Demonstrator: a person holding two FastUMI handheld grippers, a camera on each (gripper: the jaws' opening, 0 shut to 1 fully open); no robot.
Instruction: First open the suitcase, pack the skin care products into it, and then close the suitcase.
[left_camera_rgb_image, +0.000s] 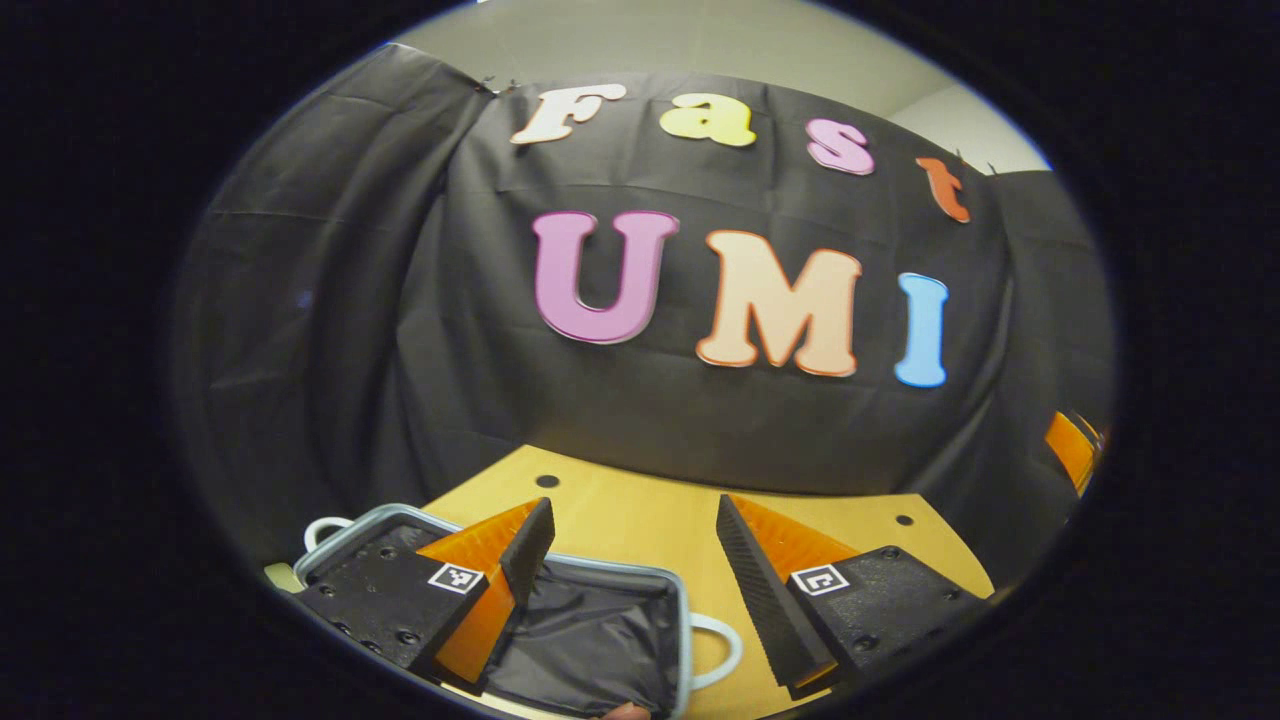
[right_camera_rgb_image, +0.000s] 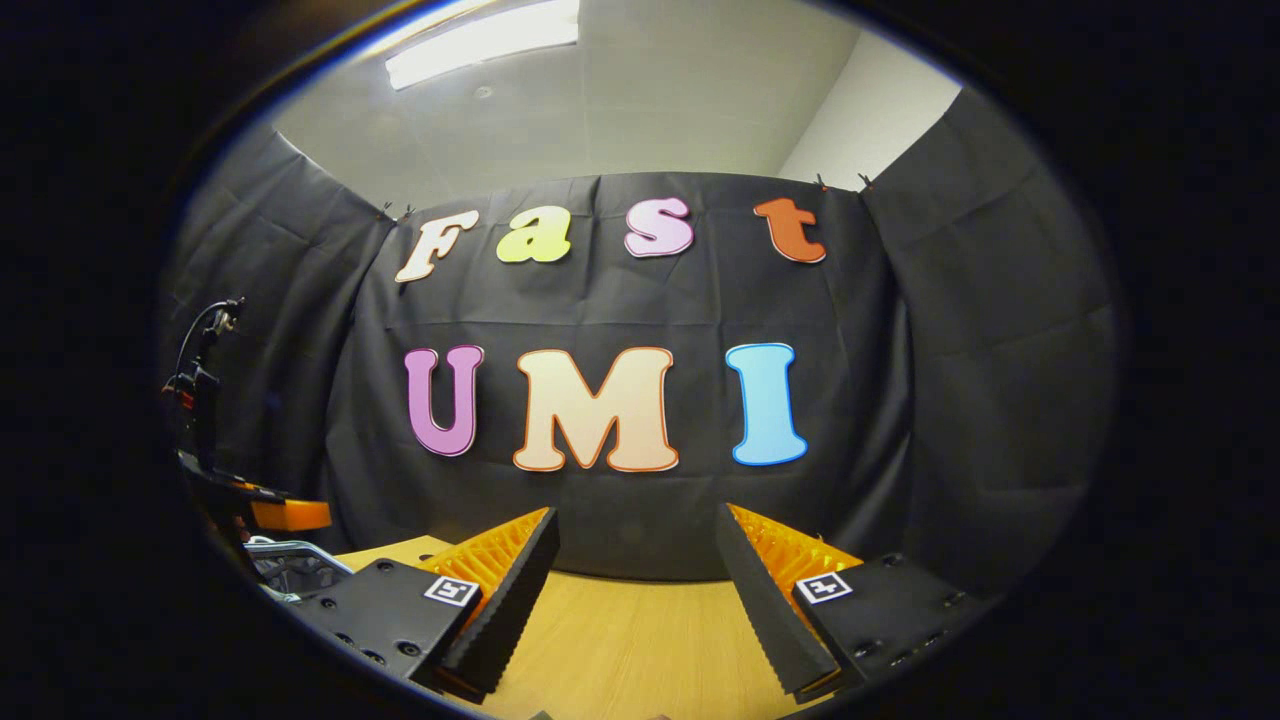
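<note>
While both my grippers, left (left_camera_rgb_image: 635, 580) and right (right_camera_rgb_image: 635, 590), hang wide apart and empty, the grey-rimmed black-lined suitcase (left_camera_rgb_image: 590, 630) at 6 o'clock lies open, so packing needs product pickup next.

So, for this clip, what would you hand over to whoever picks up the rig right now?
Left gripper: open, holding nothing, above the suitcase.
Right gripper: open, holding nothing, over the wooden table.
The suitcase lies open at the table's left end, dark lining showing, its white handle towards the middle of the table.
Done: suitcase opened.
Left: find the skin care products, pack them, close the suitcase.
</note>
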